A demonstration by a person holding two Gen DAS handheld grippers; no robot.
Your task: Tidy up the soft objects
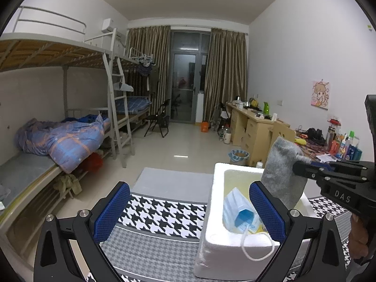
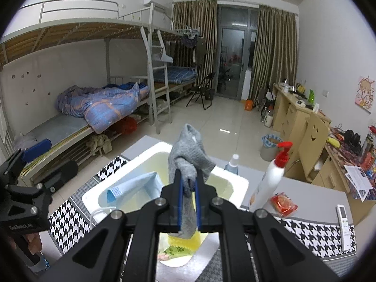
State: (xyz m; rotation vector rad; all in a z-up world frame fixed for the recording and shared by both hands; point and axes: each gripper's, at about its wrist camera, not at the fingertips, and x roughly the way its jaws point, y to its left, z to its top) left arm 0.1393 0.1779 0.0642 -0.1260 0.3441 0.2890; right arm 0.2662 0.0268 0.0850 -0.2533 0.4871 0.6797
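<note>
Sock point(image 1: 283, 164), grey and knitted, is seen in the left wrist view hanging limp over the far right of the white foam box point(image 1: 211, 211), pinched by the right claw point(image 1: 298, 164). The left claw point(image 1: 188, 211) is held wide open and empty, near a blue face mask point(image 1: 237, 209) lying inside the box.

In the right wrist view the sock point(image 2: 188, 159) is clamped tightly between the closed pads point(image 2: 179, 195). If released off-centre, it could be draped over the rim and slide onto the desk point(image 2: 312, 197).
</note>
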